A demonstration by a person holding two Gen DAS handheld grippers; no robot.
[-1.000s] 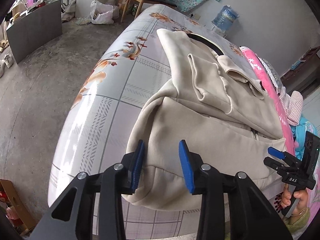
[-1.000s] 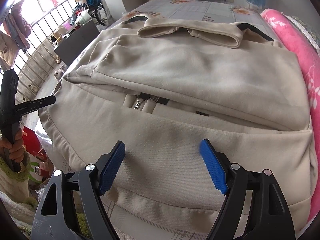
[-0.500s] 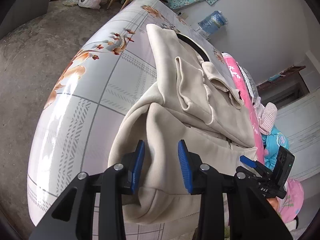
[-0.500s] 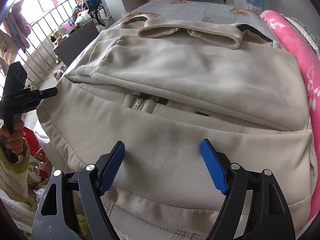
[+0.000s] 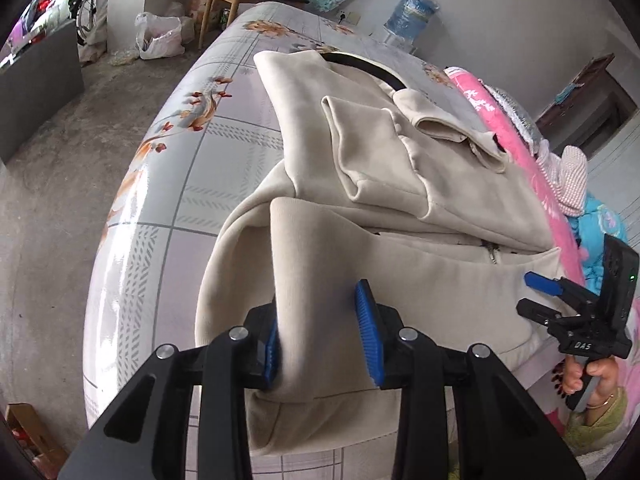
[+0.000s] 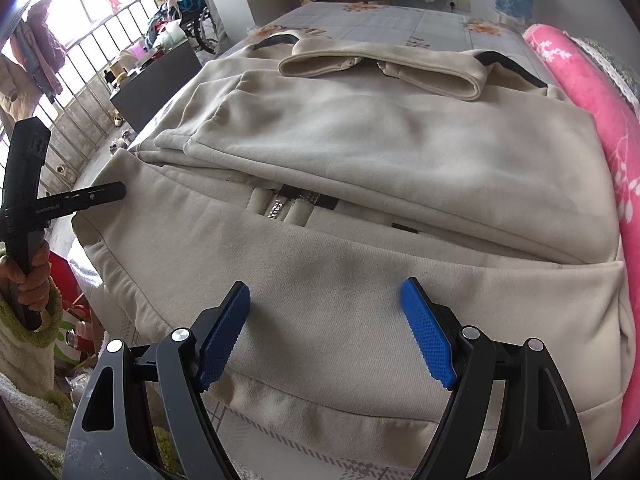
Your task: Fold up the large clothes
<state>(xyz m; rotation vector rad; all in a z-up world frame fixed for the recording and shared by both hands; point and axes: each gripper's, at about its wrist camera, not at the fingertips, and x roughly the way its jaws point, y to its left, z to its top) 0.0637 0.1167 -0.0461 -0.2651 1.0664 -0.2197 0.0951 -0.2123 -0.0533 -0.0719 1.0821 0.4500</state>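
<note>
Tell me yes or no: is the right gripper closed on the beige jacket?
No: in the right wrist view the right gripper has its blue fingers spread wide, with the beige fleece zip jacket beyond them.

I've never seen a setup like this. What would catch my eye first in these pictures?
Most likely the big beige jacket, half folded across a flowered bed. Next, the black hand-held tools with blue pads: the left tool has a raised fold of the jacket's hem between its pads, while the right tool hangs wide open above the hem. A bright pink blanket lines the bed's right side.
</note>
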